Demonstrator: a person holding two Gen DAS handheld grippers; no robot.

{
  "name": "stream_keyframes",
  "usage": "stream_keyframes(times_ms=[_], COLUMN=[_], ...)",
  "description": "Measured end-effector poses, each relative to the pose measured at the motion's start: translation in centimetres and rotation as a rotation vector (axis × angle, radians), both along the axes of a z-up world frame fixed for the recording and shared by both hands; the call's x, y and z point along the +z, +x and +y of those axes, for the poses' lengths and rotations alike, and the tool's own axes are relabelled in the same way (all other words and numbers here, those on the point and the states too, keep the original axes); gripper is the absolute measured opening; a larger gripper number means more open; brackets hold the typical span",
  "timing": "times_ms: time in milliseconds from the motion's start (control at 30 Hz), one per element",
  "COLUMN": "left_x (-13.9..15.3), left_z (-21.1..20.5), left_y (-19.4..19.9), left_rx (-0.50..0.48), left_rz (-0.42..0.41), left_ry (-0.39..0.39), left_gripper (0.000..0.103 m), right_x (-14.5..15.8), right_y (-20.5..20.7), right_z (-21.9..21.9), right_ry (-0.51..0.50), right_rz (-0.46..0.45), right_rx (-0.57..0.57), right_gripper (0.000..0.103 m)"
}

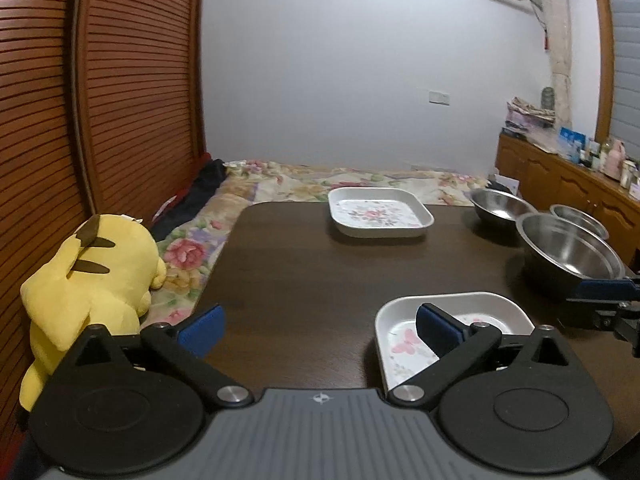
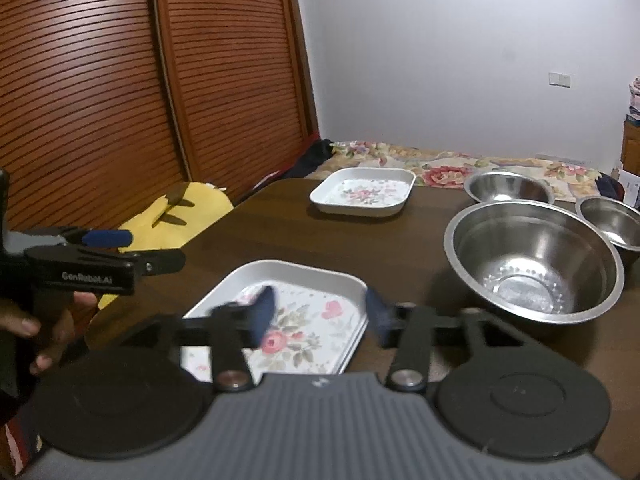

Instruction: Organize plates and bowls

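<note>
A white square plate with a flower print [image 1: 400, 344] [image 2: 312, 320] lies near me on the dark table [image 1: 300, 264]; its lower right rim looks doubled, as if another plate lies under it. My left gripper [image 1: 320, 330] stands wide open, its right finger over that plate's left part and nothing gripped. My right gripper [image 2: 320, 314] is open and blurred, one finger over the plate and the other outside its right rim. A second flowered plate [image 1: 380, 212] [image 2: 362, 192] sits at the far edge. A large steel bowl [image 1: 568, 248] [image 2: 532, 260] stands to the right.
Two smaller steel bowls [image 2: 508, 188] [image 2: 612, 220] stand behind the large one. A yellow plush toy [image 1: 92, 280] sits left of the table on a flowered bed [image 1: 280, 180]. Louvred wooden doors [image 1: 120, 100] close off the left; a cluttered wooden cabinet [image 1: 560, 172] lines the right.
</note>
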State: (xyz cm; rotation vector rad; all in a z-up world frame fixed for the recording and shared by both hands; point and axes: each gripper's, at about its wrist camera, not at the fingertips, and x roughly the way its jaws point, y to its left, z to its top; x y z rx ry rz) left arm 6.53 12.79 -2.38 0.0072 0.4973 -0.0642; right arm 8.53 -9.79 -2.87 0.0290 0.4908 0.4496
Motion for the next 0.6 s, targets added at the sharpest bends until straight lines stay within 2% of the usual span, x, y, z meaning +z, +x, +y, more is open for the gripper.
stream_keyframes(times_ms=[67,133,267,367,433,600], left_x=[0.1,0.3,0.6,0.9,1.0,1.1], left_z=[0.2,0.3,0.8,1.0,1.1,1.2], left_y=[0.1,0.2,0.2,0.2,0.3,1.1], left_rx=[0.005,0.010,0.020,0.028,0.032,0.031], left_rz=[-0.004,-0.008,-0.017,-0.027,-0.031,-0.034], left_ry=[-0.004,-0.007,-0.008,-0.007,-0.007,-0.007], left_gripper=[0.103,0.103,0.103,0.103,0.103,0.103], right_x=[0.0,0.0,0.2,0.4,0.5,1.1], right_y=[0.2,0.4,0.7,1.0,1.2,1.7], right_z=[0.0,0.0,-0.1,0.1,0.2,0.8], right_ry=[-0.004,-0.005,0.001,-0.001,0.000,-0.027], right_rz=[0.001,-0.005,-0.024,-0.032,-0.036,-0.063], right_rx=[-0.007,-0.017,-0.033,-0.032,-0.029,-0.031], right_gripper=[0.058,0.075,0.093,0.096,0.103,0.103])
